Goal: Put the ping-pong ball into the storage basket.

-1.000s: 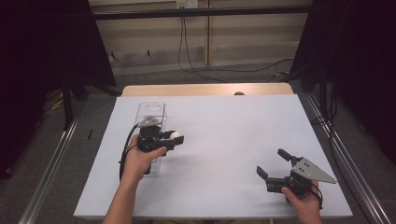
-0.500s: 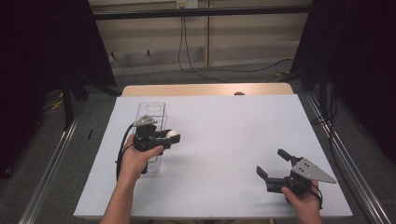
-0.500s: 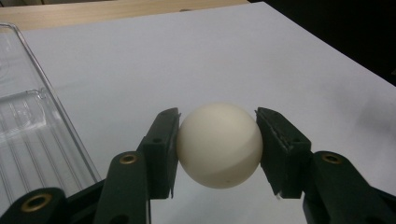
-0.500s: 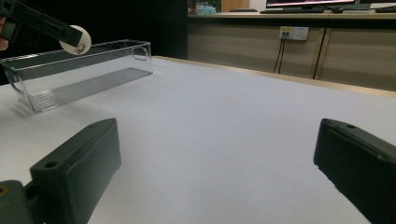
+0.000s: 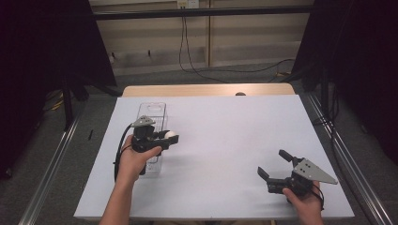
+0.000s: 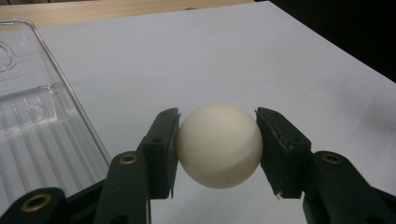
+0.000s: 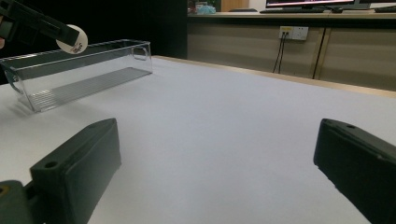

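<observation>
White sheeting covers the table (image 5: 225,140), with a bare wooden strip along its far edge and a clear plastic bin (image 5: 152,112) lying lengthwise on the left side. My left gripper (image 6: 217,140) pinches a white ball (image 6: 219,144) between both jaws, held above the sheet just right of the bin's right wall, as the high view shows at the ball (image 5: 171,135). My right gripper (image 5: 277,166) rests at the near right of the table, well apart from the bin, its jaws spread wide with nothing between them.
</observation>
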Demonstrator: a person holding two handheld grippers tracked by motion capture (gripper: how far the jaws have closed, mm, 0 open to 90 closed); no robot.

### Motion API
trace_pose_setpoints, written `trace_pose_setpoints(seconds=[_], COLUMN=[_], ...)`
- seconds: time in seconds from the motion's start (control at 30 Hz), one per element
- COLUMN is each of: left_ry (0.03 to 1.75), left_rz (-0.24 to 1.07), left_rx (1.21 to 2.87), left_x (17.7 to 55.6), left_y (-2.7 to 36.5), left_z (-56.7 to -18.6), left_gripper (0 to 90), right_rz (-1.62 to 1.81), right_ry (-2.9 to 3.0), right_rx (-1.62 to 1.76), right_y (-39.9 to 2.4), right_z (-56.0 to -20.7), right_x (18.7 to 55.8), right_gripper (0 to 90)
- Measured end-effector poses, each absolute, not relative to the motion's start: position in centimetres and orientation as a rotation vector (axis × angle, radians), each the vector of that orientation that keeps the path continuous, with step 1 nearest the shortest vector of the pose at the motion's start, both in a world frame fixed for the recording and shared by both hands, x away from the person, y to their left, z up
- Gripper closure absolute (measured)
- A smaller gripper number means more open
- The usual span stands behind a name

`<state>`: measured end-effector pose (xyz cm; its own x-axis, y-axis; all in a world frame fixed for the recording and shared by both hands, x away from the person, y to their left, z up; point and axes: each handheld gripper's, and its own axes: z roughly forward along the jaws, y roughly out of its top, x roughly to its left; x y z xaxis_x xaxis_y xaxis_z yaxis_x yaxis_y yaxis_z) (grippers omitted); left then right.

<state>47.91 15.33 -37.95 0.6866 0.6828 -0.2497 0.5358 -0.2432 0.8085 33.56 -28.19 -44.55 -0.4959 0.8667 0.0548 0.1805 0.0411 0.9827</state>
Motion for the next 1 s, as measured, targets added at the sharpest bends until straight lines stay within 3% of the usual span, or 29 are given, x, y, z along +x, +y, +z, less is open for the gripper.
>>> trace_pose_setpoints(seconds=[1.0], left_ry=[0.986], left_rz=[0.223], left_rx=[1.900], left_x=[47.9], left_y=[16.7], left_z=[-37.7], left_gripper=[51.1], right_rz=[1.500], right_ry=[1.739], right_rx=[1.057], right_y=[-28.2], right_z=[-44.6], right_x=[33.6], right_gripper=[0.3])
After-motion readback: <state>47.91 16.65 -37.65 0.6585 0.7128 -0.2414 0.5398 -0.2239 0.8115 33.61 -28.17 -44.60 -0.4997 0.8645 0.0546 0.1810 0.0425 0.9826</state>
